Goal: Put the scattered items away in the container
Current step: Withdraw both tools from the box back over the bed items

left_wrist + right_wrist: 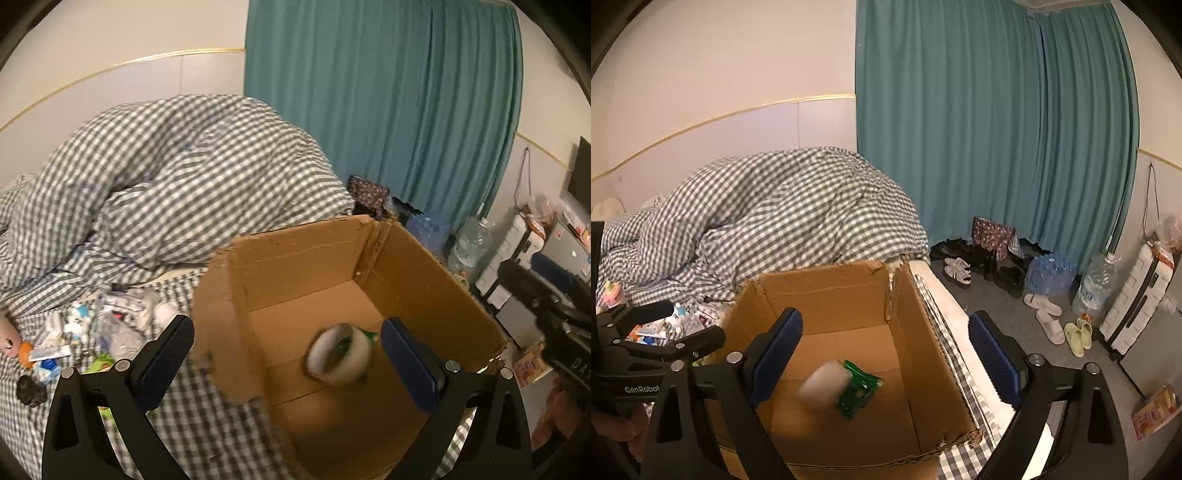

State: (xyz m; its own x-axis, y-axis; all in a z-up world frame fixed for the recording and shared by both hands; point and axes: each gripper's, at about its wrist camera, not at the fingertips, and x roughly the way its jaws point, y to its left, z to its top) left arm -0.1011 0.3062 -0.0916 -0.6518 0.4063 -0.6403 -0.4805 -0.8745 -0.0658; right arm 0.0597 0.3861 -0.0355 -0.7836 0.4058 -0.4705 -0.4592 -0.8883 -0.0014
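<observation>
Both the left tool point(286, 354) and right tool point(884, 349) stand spread and empty above the cardboard box point(436, 291) at frame centre, which holds a blurred tape roll point(340, 354) and green packet point(857, 387), while a clutter of small items point(74, 339) remains on the bed point(184, 417) at lower left.

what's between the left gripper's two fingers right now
In the left wrist view, the left gripper is open over the cardboard box; a blurred tape roll shows in the gap, untouched, with a green packet behind it.
</observation>
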